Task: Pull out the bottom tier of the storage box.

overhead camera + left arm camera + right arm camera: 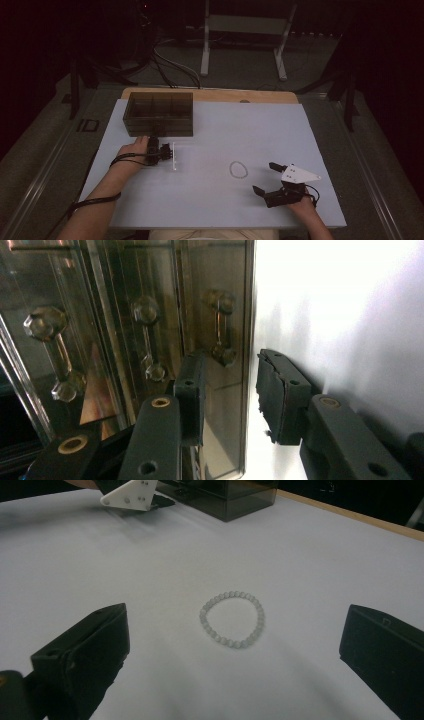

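Two grippers work over the white bench (215, 200), and the dark box (158, 114) at its far left serves as the landmark. The box is smoky, see-through plastic with divided compartments, sitting on the bench surface.

Left gripper (159, 150) sits right at the box's near wall, with the hand (134, 150) behind it. In the left gripper view its jaws straddle a clear panel edge of the box (220, 340): one pad lies against the tinted wall, the other stands on the white side, a little apart from the edge. The jaws are part-way closed — whether they actually pinch the panel I cannot tell, as the glare and reflections blur the contact. Small knob-like fittings (220, 325) show through or in the tinted plastic. Just to the right of this gripper, near the box's front, a pale clear strip (174, 157) lies on the bench.

Bracelet (238, 169) — a ring of pale beads — lies flat on the bench, well in front of the box and off to its right, untouched.

Right gripper (266, 177) is farther from the box again, just beyond the bracelet on the near right. Its jaws are spread wide and hold nothing; in the right gripper view the bracelet (232, 619) lies ahead of them, between their lines, apart from both.
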`<state>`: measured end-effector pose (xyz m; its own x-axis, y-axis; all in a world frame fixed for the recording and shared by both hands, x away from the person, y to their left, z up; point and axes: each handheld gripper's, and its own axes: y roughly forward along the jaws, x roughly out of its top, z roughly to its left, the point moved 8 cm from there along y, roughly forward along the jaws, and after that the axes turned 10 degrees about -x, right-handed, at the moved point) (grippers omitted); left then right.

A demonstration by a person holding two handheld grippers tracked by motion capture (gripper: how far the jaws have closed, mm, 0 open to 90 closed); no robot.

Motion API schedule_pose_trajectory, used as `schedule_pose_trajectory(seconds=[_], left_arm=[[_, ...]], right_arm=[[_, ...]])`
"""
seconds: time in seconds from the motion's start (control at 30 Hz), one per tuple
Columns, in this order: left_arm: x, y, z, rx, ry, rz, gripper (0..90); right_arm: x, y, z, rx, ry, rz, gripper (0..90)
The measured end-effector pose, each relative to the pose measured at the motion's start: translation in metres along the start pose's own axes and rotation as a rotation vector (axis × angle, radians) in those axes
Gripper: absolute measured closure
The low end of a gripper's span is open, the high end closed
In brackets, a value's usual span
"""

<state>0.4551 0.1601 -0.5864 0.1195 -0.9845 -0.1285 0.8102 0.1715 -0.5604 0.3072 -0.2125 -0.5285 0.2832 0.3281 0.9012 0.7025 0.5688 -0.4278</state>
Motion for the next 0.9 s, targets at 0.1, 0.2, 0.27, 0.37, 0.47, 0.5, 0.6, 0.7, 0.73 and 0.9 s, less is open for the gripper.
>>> schedule_pose_trajectory(seconds=[0.1,0.2,0.27,0.37,0.47,0.5,0.6,0.7,0.73,0.9], left_arm=[[0.0023,0.001,0.0002,0.011,0.003,-0.004,68.5],[0.003,0.0029,0.001,0.019,0.01,0.005,71.1],[0.0029,0.0033,0.0002,0.017,0.011,0.018,73.3],[0.0044,0.0041,0.0003,0.033,0.005,0.011,73.8],[0.0047,0.004,0.0004,0.036,0.004,0.009,75.9],[0.0049,0.0036,0.0016,0.038,0.006,0.012,76.3],[0.0059,0.0035,0.0029,0.036,0.006,0.012,80.1],[0.006,0.0029,0.0028,0.035,0.001,0.024,80.7],[0.0063,0.0031,0.0029,0.039,0.0,0.02,80.8],[0.0061,0.0023,0.0026,0.032,-0.018,0.031,81.1]], right_arm=[[-0.0001,0.0003,0.0005,0.003,0.001,0.002,0.0],[-0.0002,0.0,0.0004,0.002,0.002,0.003,0.0],[0.0,-0.0002,-0.0001,0.002,0.004,0.001,0.0],[-0.0002,-0.0002,0.0,0.004,0.007,0.002,0.0],[0.0,0.0,0.0005,0.006,0.005,0.002,0.0],[0.0,0.0,0.0007,0.006,0.004,0.002,0.0],[0.0001,-0.0001,0.0005,0.005,0.004,0.001,0.0],[0.0,0.0,0.0005,0.006,0.005,0.002,0.0],[0.0,0.0,0.0006,0.006,0.005,0.003,0.0],[-0.0002,0.0003,0.0005,0.007,0.006,0.004,0.0]])
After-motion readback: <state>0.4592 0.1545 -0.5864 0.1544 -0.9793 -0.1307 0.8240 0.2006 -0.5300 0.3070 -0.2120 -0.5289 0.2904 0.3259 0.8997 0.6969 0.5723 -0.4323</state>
